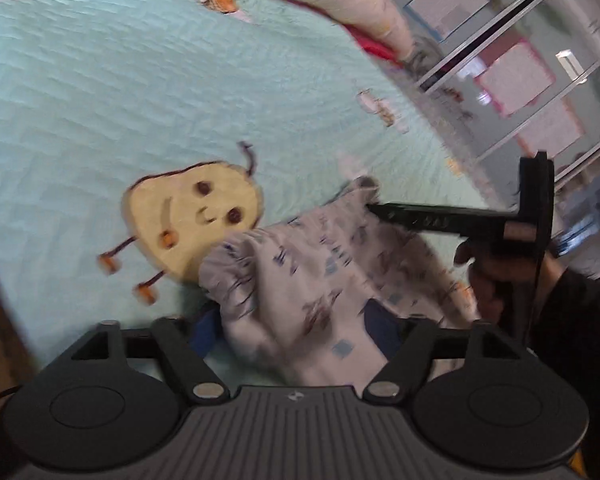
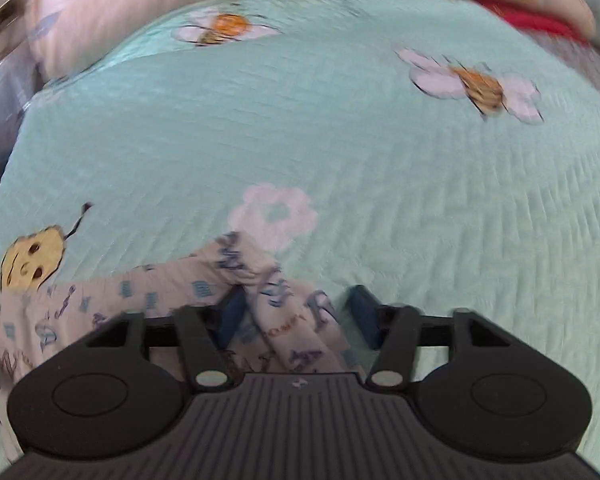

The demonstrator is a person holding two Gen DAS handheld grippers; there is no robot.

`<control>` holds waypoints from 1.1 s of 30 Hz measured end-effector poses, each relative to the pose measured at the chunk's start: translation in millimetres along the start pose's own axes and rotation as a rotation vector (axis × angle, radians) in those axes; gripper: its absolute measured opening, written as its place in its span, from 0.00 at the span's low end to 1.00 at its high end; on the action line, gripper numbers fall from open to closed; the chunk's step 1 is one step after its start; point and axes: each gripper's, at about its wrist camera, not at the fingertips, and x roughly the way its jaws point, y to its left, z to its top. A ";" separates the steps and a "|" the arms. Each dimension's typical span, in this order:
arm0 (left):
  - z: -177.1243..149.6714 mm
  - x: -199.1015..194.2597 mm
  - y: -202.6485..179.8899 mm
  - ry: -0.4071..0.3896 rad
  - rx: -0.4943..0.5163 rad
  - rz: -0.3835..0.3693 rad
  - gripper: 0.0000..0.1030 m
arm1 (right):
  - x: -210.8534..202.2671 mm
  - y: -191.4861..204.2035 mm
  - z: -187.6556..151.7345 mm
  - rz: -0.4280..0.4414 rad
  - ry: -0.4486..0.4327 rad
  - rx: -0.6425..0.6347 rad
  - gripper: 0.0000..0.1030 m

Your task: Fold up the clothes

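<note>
With each gripper, left gripper [image 1: 296,320] and right gripper [image 2: 300,316], seemingly pinching the pale printed cotton garment [image 1: 320,264] narrowly, bunched cloth could slip free onto the mint quilted bed [image 1: 100,100].

Each gripper is showing a black ribbed base, two round black discs, silver screws and blue finger pads [image 2: 362,312]. A black cable is hanging by the hand [image 1: 496,276], which is wearing a dark sleeve [image 1: 576,320].
</note>
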 end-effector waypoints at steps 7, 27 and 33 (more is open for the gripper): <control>32.9 6.1 -18.4 -0.116 0.081 -0.103 0.11 | -32.7 -12.7 31.6 -0.136 -0.141 0.010 0.05; 27.5 16.9 9.6 -0.135 -0.001 -0.057 0.61 | -189.8 16.4 -145.5 -0.318 -0.436 0.556 0.54; 34.1 22.9 4.0 -0.101 -0.062 -0.034 0.64 | -237.7 58.9 -274.1 -0.513 -0.373 0.750 0.54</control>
